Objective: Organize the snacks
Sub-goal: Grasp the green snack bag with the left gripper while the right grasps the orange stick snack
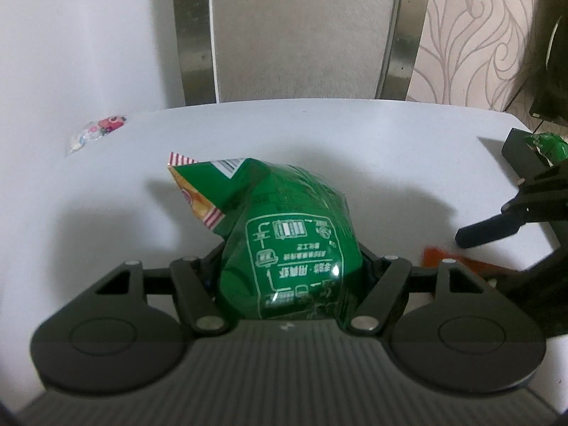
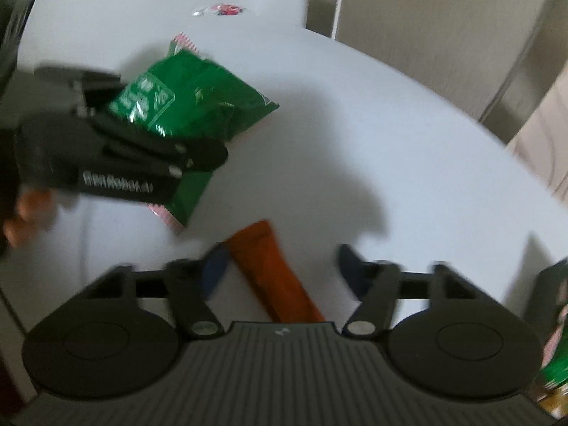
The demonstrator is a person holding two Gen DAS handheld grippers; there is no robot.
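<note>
One puffy green foil snack bag (image 1: 287,245) sits between the left hand-held gripper's fingers, one flat orange packet (image 2: 277,277) between the right one's, one small clear pink-printed wrapper (image 1: 97,133) far beyond both, and one black box (image 1: 522,152) beside the right.

The green bag (image 1: 291,248) carries white Chinese print with a flow diagram, seen upside down and too small to read, plus a barcode near its top corner. White lettering on the left gripper (image 2: 167,135) body is blurred beyond reading.
</note>
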